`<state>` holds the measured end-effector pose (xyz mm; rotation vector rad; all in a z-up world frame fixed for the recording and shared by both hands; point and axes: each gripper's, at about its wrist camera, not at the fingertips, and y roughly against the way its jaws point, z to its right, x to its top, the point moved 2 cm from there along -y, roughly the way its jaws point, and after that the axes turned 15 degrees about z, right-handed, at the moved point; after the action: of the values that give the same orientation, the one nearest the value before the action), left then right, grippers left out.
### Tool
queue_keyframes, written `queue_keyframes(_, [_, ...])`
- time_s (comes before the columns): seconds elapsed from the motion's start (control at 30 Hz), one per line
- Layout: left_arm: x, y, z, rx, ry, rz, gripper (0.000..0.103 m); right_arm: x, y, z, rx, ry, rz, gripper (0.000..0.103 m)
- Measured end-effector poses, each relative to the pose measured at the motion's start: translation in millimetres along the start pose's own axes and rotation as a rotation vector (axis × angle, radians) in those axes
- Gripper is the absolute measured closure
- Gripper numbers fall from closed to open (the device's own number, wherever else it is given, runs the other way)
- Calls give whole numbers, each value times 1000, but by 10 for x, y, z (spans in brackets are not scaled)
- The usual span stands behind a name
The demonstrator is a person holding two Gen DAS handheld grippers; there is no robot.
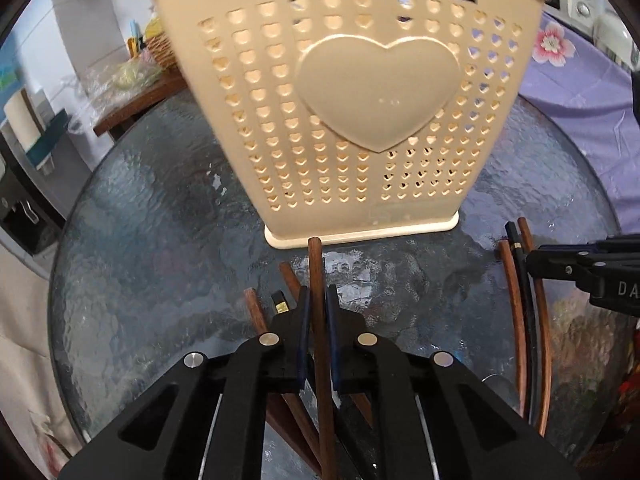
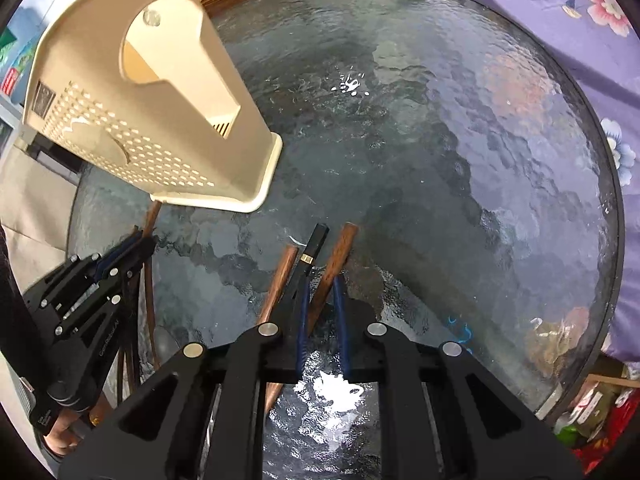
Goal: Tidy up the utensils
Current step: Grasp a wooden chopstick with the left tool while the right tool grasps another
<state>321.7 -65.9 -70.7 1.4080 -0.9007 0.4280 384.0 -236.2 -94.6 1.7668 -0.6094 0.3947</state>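
Observation:
A cream plastic utensil holder (image 1: 352,120) with heart-shaped holes stands on the round glass table (image 1: 160,240); it also shows in the right wrist view (image 2: 160,128). My left gripper (image 1: 317,296) is shut on a brown wooden chopstick (image 1: 316,272) that points toward the holder's base. More chopsticks (image 1: 256,312) lie under it. My right gripper (image 2: 321,284) is open around a brown chopstick (image 2: 338,256), with a black chopstick (image 2: 314,248) and another brown one (image 2: 280,276) beside it on the glass. The right gripper's side shows in the left wrist view (image 1: 580,268), the left gripper's in the right wrist view (image 2: 100,272).
A lilac flowered cloth (image 2: 560,20) lies beyond the table's far and right edge. A wooden side table (image 1: 136,100) with a wicker basket (image 1: 162,48) and plastic bags stands behind the holder. Packets (image 2: 592,416) lie low at the right.

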Motion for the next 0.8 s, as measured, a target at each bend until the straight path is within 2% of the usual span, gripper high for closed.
queue_keyframes(0.17, [49, 85, -106, -9, 42, 24, 96, -13, 35, 158, 51, -42, 17, 99])
queue_keyframes(0.4, [172, 314, -169, -15, 73, 85, 96, 63, 206, 327, 127, -83, 86, 101])
queue_keyframes(0.53, [235, 397, -219, -8, 75, 114, 96, 71, 256, 352, 91, -32, 91, 101])
queue_keyframes(0.63, [246, 389, -235, -10, 83, 114, 96, -9, 253, 259, 56, -4, 45, 97])
queue_keyframes(0.7, [214, 439, -163, -11, 79, 116, 96, -77, 246, 204, 50, -1, 34, 90])
queue_keyframes(0.8, [176, 493, -139, -14, 79, 120, 96, -151, 265, 135, -9, 60, 36, 81])
